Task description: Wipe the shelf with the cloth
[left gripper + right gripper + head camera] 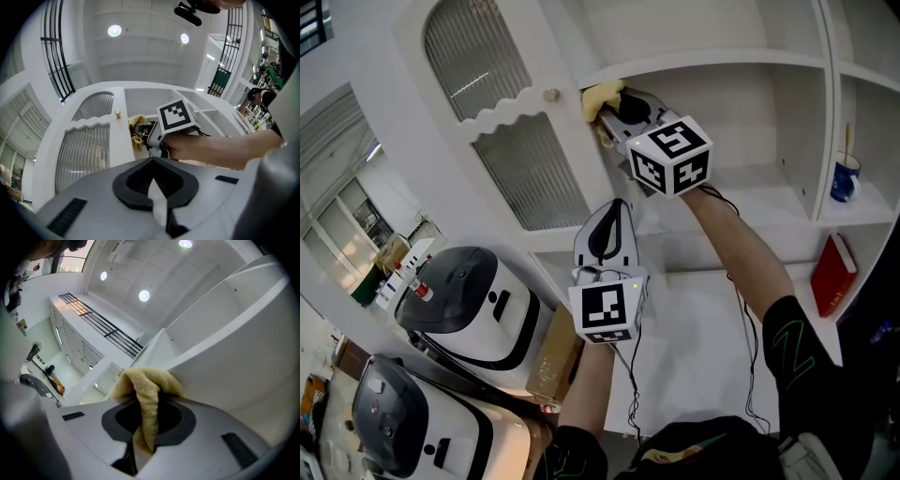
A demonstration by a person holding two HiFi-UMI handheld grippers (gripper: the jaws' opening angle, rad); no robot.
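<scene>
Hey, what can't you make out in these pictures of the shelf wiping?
- Exactly where the cloth presses on the shelf: in the head view the right claw covers the contact. In the right gripper view the bunched cloth hides it.
- Any print on the blue mug: too small, head view.
- Any title on the red book: too small, head view.
- Dust on the shelf: not discernible on the white surface in any view.
</scene>
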